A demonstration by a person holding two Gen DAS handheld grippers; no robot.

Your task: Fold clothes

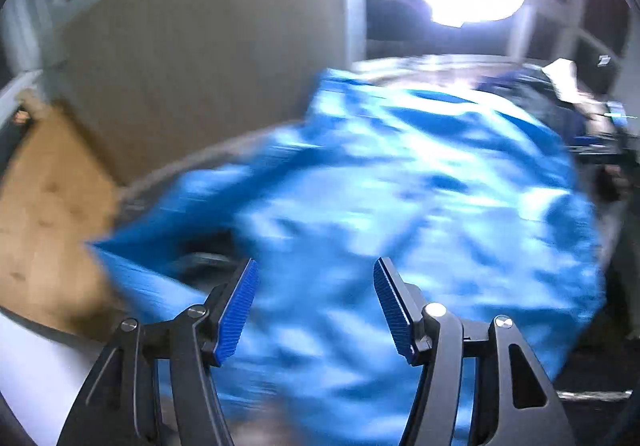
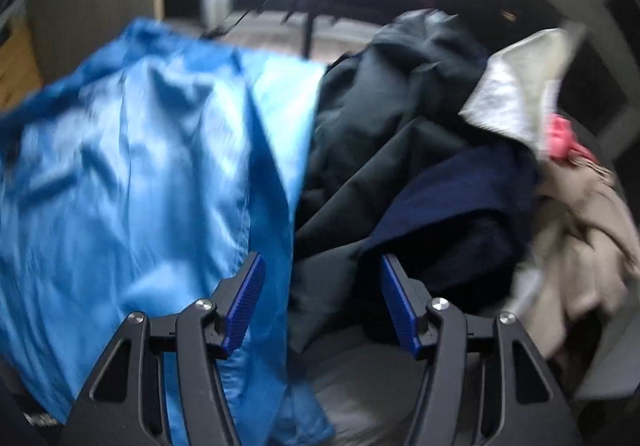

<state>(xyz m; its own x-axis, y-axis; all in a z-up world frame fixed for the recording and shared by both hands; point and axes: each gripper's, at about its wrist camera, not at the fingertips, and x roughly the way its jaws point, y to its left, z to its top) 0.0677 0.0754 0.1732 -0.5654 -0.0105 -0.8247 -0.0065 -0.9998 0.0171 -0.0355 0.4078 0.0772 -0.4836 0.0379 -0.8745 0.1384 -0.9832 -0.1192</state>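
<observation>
Both my claws stand half open and empty: left claw (image 1: 316, 306) above the crumpled blue garment (image 1: 380, 185) on the tabletop (image 2: 360, 386), right claw (image 2: 323, 304) at its edge beside the dark clothes pile (image 2: 400, 149). I'd pinch corners, then pull flat.

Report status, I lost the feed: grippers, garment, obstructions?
Left gripper and right gripper open, fingers empty. Blue garment spread out, unfolded, nobody gripping it. Clothes pile crowds its right edge.

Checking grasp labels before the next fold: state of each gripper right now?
Left gripper: open, nothing between the pads, above the blue garment.
Right gripper: open, holding nothing, over the edge of the dark clothes pile.
</observation>
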